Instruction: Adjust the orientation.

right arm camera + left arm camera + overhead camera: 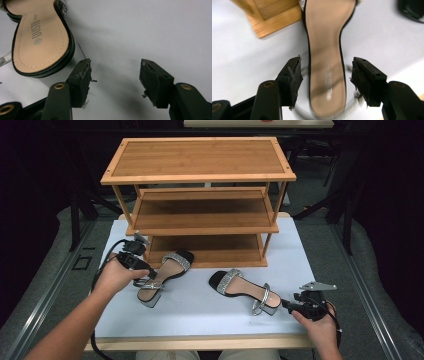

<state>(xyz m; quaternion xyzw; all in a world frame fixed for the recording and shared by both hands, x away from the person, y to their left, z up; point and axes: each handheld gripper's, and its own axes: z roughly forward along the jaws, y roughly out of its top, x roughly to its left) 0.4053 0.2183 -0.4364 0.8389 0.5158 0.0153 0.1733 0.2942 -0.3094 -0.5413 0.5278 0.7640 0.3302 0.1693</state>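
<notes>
Wooden shoe rack (200,200) is standing at the table's (300,250) far edge. Left sandal (162,275) is lying before the rack; left gripper (325,75) is straddling its heel, jaws wide, unclamped. Right sandal (245,291) is lying near the front edge, right gripper (115,75) gaping empty just beside its heel.

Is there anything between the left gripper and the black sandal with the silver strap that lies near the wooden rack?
Nothing visible stands between them. The left gripper is open, its jaws on either side of the heel end of the black sandal with the beige insole. The bamboo shoe rack stands beyond, beside the sandal's toe.
</notes>
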